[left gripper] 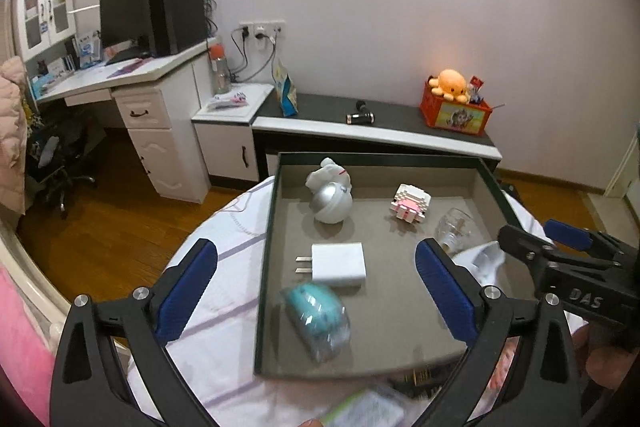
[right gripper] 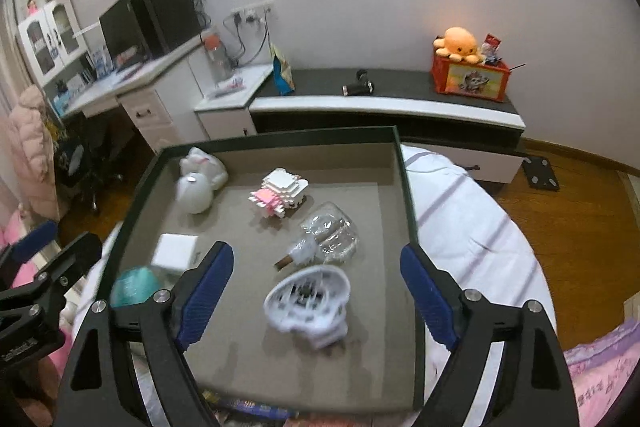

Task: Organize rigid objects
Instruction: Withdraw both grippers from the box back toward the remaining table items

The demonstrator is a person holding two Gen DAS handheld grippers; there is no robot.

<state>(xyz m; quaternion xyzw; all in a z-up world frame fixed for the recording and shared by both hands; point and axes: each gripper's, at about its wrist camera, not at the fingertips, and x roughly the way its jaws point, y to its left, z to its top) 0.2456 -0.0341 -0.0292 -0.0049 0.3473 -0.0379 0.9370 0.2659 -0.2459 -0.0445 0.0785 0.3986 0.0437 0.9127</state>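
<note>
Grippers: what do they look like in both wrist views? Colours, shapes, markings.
Both match: the left gripper and right gripper have black plastic frames with triangular cut-outs, silver round screw heads at the finger joints, and ribbed blue pads on the fingers. The right one's side, seen from the left wrist, bears raised "DAS" lettering. No cables or sleeves show.
</note>
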